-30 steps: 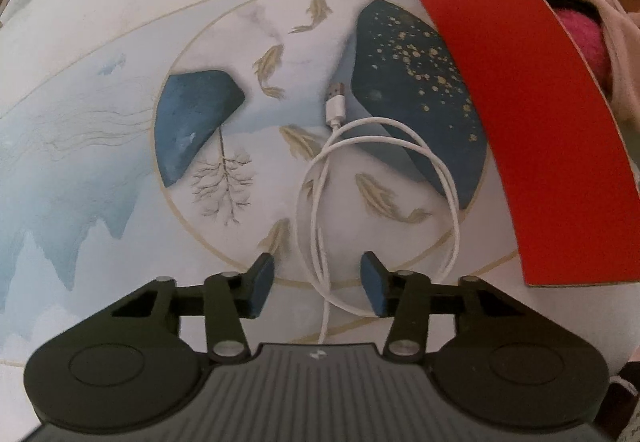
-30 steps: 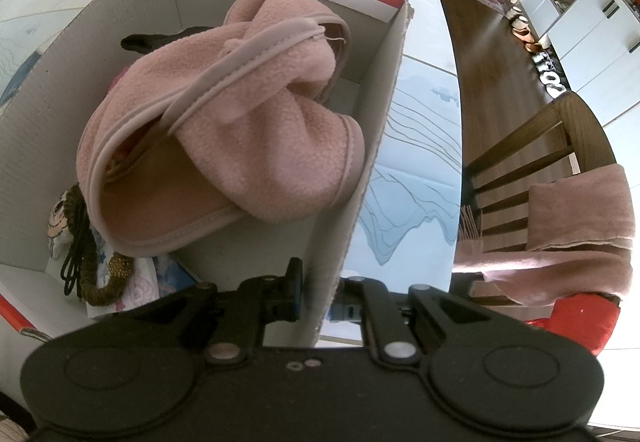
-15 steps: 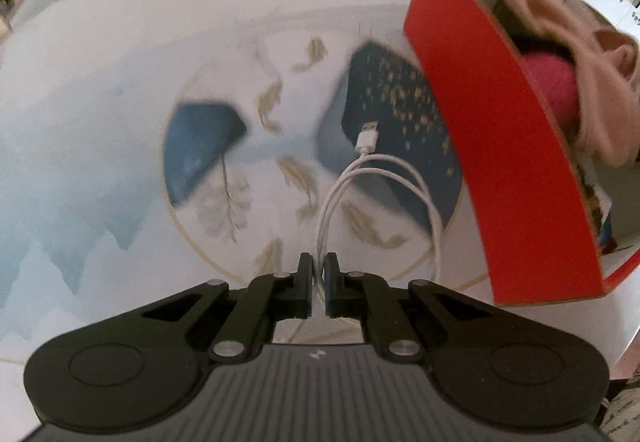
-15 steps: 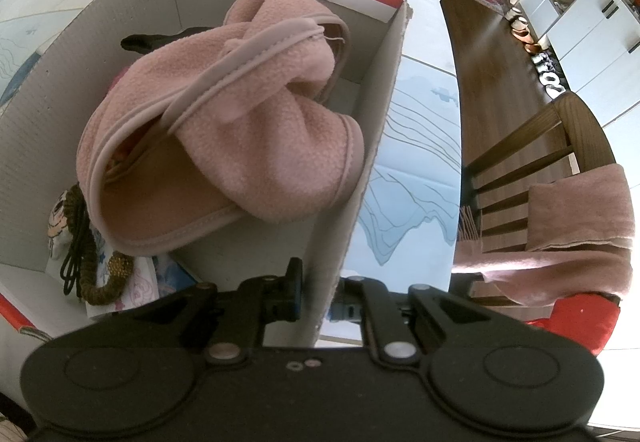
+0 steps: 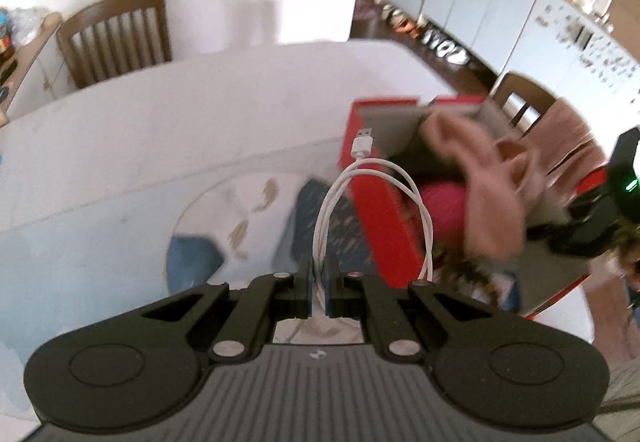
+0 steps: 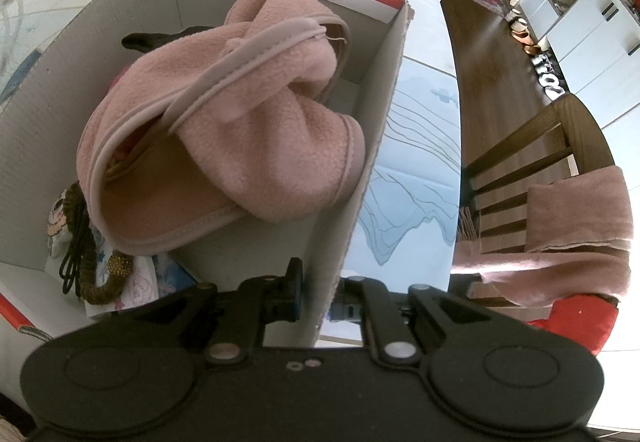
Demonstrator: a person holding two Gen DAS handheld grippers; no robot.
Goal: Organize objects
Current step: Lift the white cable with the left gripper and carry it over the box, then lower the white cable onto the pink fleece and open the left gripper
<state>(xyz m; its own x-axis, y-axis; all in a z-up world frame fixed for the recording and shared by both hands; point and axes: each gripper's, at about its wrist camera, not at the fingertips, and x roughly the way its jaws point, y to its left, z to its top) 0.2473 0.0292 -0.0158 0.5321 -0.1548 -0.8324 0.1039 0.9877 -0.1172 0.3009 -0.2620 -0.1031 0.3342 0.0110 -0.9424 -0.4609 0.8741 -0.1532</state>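
Note:
My left gripper [image 5: 319,274] is shut on a coiled white USB cable [image 5: 424,226], which hangs lifted off the table with its plug [image 5: 363,143] pointing up. Behind the loop stands the red cardboard box [image 5: 384,226]. In the right wrist view my right gripper [image 6: 318,292] is shut on the box's side wall [image 6: 360,198], one finger inside and one outside. A pink fleece garment [image 6: 240,130] fills most of the box, over a dark cord and a brown beaded band [image 6: 96,282] at its lower left corner.
The table wears a pale cloth with a blue and gold fish pattern [image 5: 240,234]. A wooden chair [image 5: 116,38] stands at the far side; another chair [image 6: 532,170], draped with pink cloth, stands right of the box. White cabinets [image 5: 480,2] line the far wall.
The left gripper closed on the cable where it lay on the cloth, then rose and tilted up, lifting the cable clear of the table. The right gripper kept its hold on the box wall.

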